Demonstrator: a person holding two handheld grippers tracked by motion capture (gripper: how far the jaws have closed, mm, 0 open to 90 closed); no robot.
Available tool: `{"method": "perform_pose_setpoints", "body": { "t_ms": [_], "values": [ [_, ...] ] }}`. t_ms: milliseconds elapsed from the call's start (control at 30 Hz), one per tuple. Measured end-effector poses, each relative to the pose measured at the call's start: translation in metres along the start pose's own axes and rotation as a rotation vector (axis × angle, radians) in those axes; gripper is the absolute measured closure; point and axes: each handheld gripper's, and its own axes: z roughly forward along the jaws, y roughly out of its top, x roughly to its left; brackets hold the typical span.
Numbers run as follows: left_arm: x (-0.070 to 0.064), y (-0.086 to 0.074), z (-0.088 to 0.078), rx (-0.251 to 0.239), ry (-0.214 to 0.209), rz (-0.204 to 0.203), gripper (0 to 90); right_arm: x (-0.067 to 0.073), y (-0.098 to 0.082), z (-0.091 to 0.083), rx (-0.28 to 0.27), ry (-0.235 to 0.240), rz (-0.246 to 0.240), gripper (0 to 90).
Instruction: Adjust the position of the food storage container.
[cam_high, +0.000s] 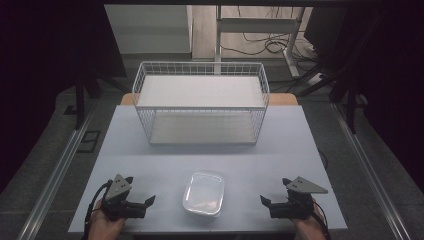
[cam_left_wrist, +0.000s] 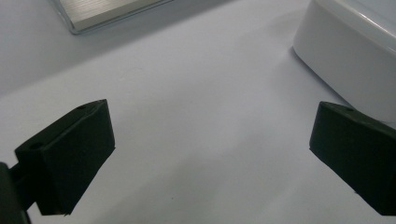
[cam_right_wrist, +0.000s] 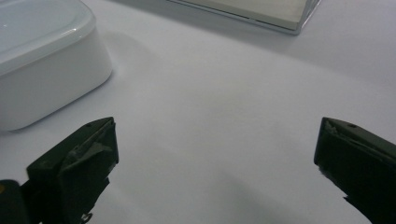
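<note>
Clear plastic container (cam_high: 203, 193) lies lengthwise away from the person between two wide-jawed grippers.

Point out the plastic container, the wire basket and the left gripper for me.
plastic container (cam_high: 203, 193), high view, middle of its lid.
wire basket (cam_high: 200, 66), high view, far top rim.
left gripper (cam_high: 141, 205), high view, midway between its open jaws.

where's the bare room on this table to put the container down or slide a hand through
The widest free patch is the table strip between the wire basket and the plastic container. Bare gaps also lie between the container and the left tongs, and the right tongs. The far edge is crowded by the basket.
</note>
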Motion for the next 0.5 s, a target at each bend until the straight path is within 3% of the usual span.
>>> {"method": "perform_pose_setpoints", "body": {
  "t_ms": [233, 500],
  "values": [
    [0.0038, -0.0016, -0.0022, -0.017, -0.027, -0.014, 0.0, -0.0016, -0.0015, 0.0024, -0.013, -0.022, -0.001, 0.0],
    [0.0009, -0.0014, 0.0005, 0.019, -0.039, 0.005, 0.0, 0.0007, 0.0007, 0.0022, -0.018, -0.031, -0.003, 0.0]
  ]
}}
